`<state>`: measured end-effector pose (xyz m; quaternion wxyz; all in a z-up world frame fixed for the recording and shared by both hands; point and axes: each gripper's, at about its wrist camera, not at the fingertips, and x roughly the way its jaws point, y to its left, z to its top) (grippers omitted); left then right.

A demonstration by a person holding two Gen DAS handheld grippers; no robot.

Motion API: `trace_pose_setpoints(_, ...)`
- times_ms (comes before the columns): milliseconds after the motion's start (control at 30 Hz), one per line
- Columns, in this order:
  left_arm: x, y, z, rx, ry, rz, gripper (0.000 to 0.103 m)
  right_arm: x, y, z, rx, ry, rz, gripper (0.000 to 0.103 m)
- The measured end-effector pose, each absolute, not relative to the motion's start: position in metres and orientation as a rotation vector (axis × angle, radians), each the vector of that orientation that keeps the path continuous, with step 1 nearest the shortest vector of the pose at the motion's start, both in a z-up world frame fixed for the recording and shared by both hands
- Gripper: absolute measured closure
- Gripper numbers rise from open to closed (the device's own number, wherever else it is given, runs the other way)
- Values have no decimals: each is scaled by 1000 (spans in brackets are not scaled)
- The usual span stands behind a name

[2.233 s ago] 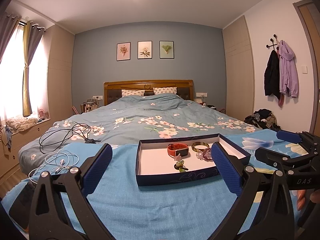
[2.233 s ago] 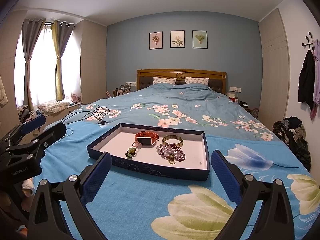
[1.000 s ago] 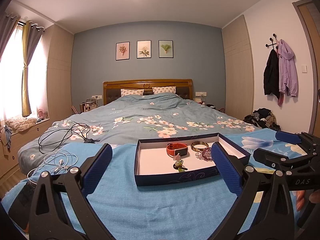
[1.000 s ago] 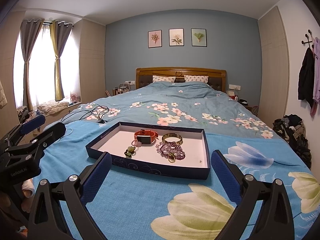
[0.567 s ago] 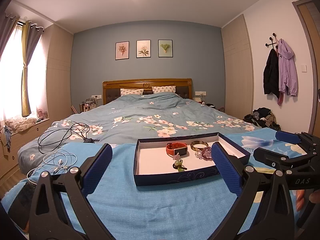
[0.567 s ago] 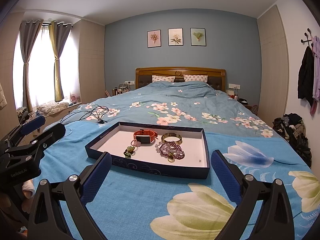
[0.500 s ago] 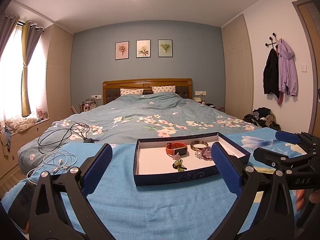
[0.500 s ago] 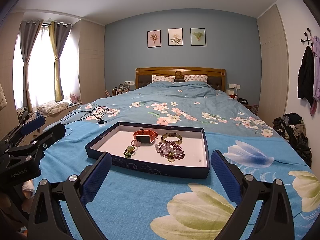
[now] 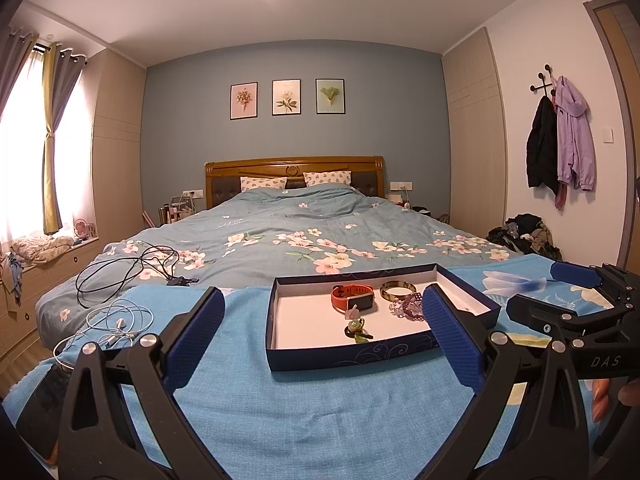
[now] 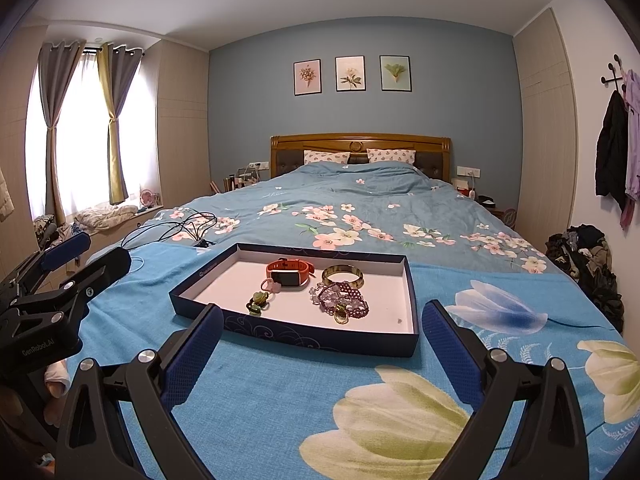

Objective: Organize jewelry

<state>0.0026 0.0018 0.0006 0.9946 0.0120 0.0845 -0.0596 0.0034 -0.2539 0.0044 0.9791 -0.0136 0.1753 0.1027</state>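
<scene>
Both tools empty, jaws apart: left tool (image 9: 322,332), right tool (image 10: 320,340). Jewelry sits bunched in navy box (image 10: 320,342) on bed. Approach orange watch (image 10: 289,273) from above; avoid snagging purple bead bracelet (image 10: 340,298).

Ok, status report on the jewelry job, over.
Left gripper open, empty. Right gripper open, empty. Jewelry all in the tray, untouched: orange watch, bangle, purple beads. Nothing in the way.
</scene>
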Motion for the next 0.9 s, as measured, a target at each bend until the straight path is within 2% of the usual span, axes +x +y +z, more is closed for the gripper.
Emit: trace_pose_setpoints(900,5,-2,-3,21,186,-127,6,6,-260,4,-22,374,219,7)
